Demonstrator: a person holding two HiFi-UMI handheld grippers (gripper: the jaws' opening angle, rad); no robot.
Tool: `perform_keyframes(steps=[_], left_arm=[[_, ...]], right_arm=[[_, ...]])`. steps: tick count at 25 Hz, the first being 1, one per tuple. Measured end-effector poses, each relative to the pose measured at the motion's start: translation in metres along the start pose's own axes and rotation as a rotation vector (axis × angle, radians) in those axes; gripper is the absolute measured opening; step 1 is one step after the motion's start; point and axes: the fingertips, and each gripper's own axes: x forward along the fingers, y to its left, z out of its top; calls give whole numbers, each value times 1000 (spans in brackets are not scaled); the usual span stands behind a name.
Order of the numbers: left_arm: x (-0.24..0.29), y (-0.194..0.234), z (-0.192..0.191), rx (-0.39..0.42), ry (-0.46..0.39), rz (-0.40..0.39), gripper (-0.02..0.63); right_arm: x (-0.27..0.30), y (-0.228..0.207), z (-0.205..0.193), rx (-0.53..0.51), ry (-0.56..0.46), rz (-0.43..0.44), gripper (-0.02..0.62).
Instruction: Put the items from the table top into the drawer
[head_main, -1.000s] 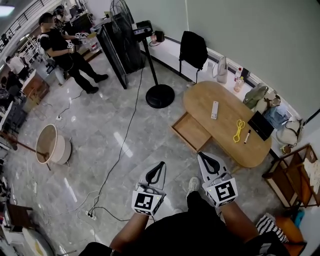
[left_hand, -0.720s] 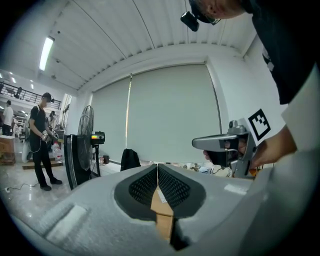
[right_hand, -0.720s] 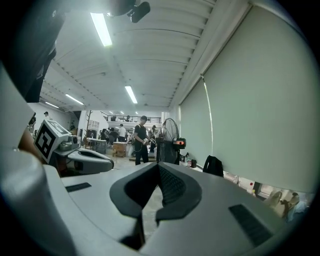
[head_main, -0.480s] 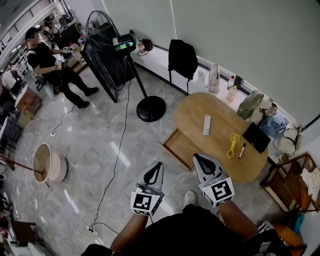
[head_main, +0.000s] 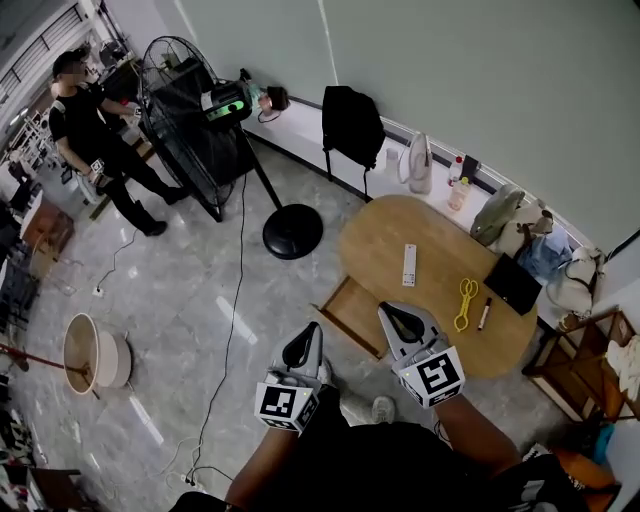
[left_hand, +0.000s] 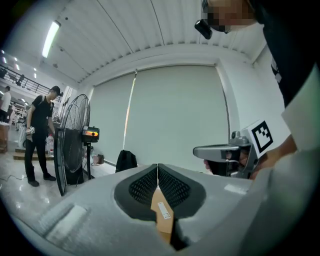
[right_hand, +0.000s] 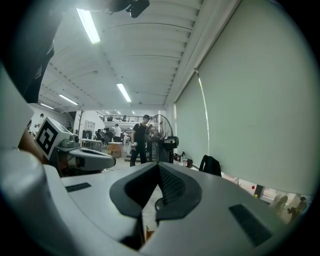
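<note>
An oval wooden table (head_main: 420, 235) carries a white remote (head_main: 408, 264), a yellow scissors-like tool (head_main: 465, 302), a dark marker (head_main: 484, 313) and a black flat case (head_main: 513, 283). Its wooden drawer (head_main: 352, 315) stands pulled out on the table's near left side. My left gripper (head_main: 312, 332) is shut and empty, held level over the floor just short of the drawer; its pads meet in the left gripper view (left_hand: 158, 167). My right gripper (head_main: 386, 311) is shut and empty at the table's near edge, with its jaws closed in the right gripper view (right_hand: 159, 167).
A large standing fan (head_main: 185, 105) and a pole stand with a round black base (head_main: 292, 232) rise to the left of the table. A black chair (head_main: 350, 125), bottles and bags line the far wall. A person (head_main: 85, 120) stands at far left. A cable (head_main: 232, 300) crosses the floor.
Both grippers have travelled forward toward the table, which now sits closer and more central in the head view. The right gripper now overlaps the table's near edge. Both stayed shut.
</note>
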Motion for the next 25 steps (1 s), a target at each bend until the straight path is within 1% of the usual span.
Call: perform_keyframes(steps=[4, 8, 11, 15, 17, 20, 25], left_arm=[[37, 35, 0, 11, -3, -40, 18], [77, 75, 17, 37, -7, -112, 18], [108, 98, 26, 43, -6, -180, 18], [141, 124, 23, 73, 11, -280, 18], [155, 135, 18, 71, 26, -321, 18], [171, 144, 8, 67, 53, -378, 18], [200, 144, -4, 100, 80, -452, 18]], right_arm=[[43, -19, 2, -17, 3, -41, -3], [90, -33, 12, -1, 9, -109, -3], [120, -43, 13, 18, 20, -158, -3], [155, -52, 0, 49, 50, -233, -3], [167, -57, -5, 42, 66, -264, -3], [176, -67, -12, 56, 92, -327, -3], [181, -89, -28, 84, 121, -398, -3]])
